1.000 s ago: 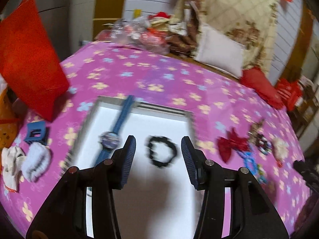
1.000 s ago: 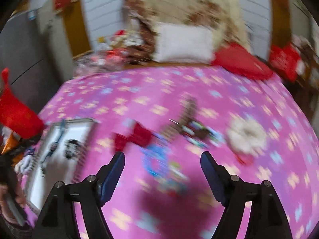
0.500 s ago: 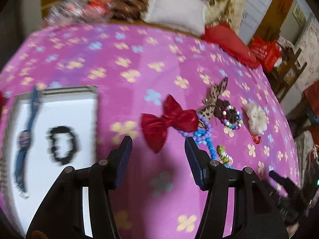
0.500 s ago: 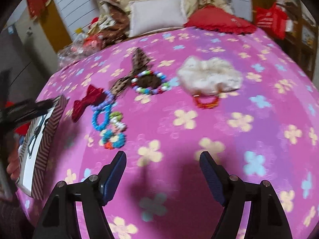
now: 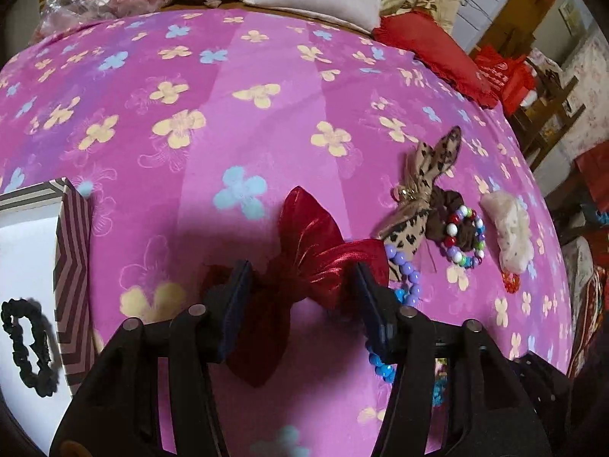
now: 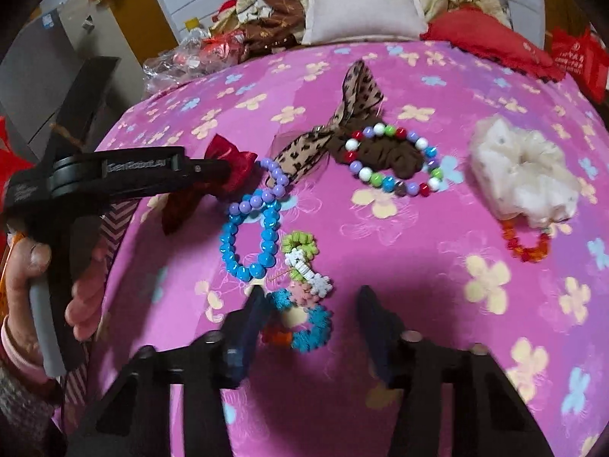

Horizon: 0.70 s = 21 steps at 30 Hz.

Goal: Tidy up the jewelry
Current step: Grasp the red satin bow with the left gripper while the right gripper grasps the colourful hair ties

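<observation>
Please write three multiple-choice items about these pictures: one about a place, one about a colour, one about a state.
1. Where does the black hair tie lie?
A. in the white box
B. on the white pillow
C. under the red bow

2. What colour is the bow between the left hand-held gripper's fingers?
A. green
B. red
C. yellow

3. What is the state of the right hand-held gripper?
A. shut on the white scrunchie
B. open above a small bracelet
C. holding the leopard bow

Key: 1 A, it rests on the box's white floor. 2 B, the red bow is shiny red. 3 B, its fingers stand apart.
</observation>
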Tool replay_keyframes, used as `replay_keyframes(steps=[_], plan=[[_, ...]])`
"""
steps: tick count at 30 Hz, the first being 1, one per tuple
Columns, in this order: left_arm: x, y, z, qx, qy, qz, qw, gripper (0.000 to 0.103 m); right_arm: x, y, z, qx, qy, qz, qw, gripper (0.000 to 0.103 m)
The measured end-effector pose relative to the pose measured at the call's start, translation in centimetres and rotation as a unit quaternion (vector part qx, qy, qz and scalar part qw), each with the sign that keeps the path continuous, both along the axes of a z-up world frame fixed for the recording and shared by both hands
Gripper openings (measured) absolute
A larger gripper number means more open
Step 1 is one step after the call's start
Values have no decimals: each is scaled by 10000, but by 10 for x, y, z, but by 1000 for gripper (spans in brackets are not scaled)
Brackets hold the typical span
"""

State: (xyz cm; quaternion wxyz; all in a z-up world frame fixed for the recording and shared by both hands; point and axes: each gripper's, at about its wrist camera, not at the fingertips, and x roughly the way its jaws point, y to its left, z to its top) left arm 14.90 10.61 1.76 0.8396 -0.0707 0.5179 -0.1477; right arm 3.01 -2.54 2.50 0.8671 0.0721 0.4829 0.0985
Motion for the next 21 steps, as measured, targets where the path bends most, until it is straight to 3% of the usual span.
replay_keyframes(steps=[1,3,4,7,14,18,21], plan=[[-2,1,-1,-1,81,8,10000,21,0,1,0,-18,-16,3,10000,30],[-9,6,2,-178,194,88,9996,16,1,1,-1,32,40,-22,10000,23],[-13,7,4,-231,209,83,9995,13,0,0,-1,45,82,-48,9999,14],[-36,6,10,-326,259,0,9991,6,-10,-8,0,215,198,-123,9995,11],[-113,7,22,-548,199,-167,9982,6,-58,-37,5,261,296,-279,9988,11],[-147,0,21,-371,-1,-302,9989,7,-80,-50,9,245,248,-435,9984,11],[-156,-2,18,-434,-49,-379,9983,12,-90,-51,13,-71,100,-527,9985,27]])
